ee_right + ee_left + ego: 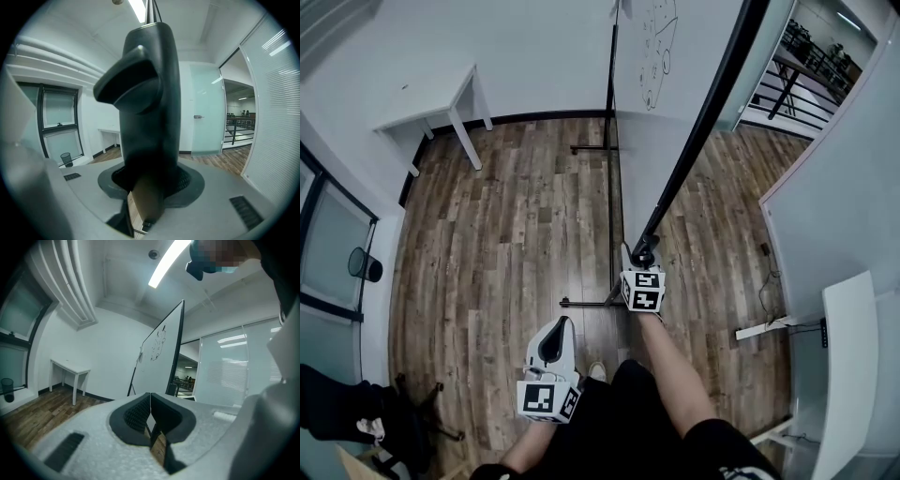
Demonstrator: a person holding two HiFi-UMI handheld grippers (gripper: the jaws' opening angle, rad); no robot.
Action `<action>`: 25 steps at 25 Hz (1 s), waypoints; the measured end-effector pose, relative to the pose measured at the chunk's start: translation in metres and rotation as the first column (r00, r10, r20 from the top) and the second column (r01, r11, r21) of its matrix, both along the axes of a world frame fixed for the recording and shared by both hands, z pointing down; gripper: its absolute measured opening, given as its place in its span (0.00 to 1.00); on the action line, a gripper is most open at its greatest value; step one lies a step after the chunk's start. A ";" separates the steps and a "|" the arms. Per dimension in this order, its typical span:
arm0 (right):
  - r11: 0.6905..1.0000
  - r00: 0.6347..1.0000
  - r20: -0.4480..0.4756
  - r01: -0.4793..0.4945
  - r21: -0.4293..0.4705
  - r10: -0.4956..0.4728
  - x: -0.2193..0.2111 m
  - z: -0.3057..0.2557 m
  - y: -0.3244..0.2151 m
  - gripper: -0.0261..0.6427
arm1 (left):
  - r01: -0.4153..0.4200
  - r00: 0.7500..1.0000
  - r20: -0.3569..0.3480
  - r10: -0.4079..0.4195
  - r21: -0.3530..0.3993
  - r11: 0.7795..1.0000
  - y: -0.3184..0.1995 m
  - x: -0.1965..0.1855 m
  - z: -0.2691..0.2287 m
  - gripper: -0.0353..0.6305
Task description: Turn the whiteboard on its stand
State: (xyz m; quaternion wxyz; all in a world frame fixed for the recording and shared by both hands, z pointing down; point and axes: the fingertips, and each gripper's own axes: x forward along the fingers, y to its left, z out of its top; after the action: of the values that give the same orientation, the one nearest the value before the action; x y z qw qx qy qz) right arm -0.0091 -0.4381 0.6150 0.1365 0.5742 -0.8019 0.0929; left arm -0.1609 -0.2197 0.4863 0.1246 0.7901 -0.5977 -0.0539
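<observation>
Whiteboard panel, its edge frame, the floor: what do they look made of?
Whiteboard panel: smooth white, likely a coated sheet; marker drawings show on it.
Edge frame: black and matte, plastic or painted metal, can't tell which.
Floor: wood-look planks with varied brown grain, possibly laminate.

Light: bright, even, from ceiling strip [168, 262] | Shadows: soft | Distortion: strong fisheye bending, dark corners | Focus: near foreground soft, possibly blurred by closeness
</observation>
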 end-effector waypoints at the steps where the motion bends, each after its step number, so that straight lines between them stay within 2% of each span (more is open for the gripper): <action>1: 1.000 1.000 0.000 -0.001 0.002 0.001 0.000 -0.001 0.003 0.27 | 0.001 1.000 -0.001 -0.001 -0.003 1.000 0.002 -0.002 0.001 0.08; 8: 1.000 1.000 0.000 0.012 0.000 -0.012 -0.004 -0.005 0.021 0.27 | -0.026 1.000 0.012 0.026 0.001 1.000 0.010 0.000 -0.005 0.08; 12: 1.000 1.000 -0.001 0.010 0.002 -0.010 -0.006 -0.009 0.030 0.27 | -0.017 1.000 -0.007 0.017 -0.008 1.000 0.014 0.001 -0.008 0.08; 18: 1.000 1.000 -0.007 0.018 0.000 -0.018 -0.004 -0.007 0.055 0.27 | -0.055 0.998 0.012 0.055 -0.009 0.998 0.040 0.015 -0.007 0.08; 25: 1.000 1.000 -0.002 0.021 0.002 -0.021 0.001 -0.002 0.095 0.27 | -0.041 0.999 0.007 0.041 -0.002 0.999 0.079 0.023 -0.006 0.08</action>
State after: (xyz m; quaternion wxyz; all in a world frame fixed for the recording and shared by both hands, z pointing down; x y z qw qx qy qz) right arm -0.0083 -0.3432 0.6126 0.1378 0.5661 -0.8077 0.0900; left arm -0.1376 -0.1409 0.4808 0.1245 0.8023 -0.5818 -0.0479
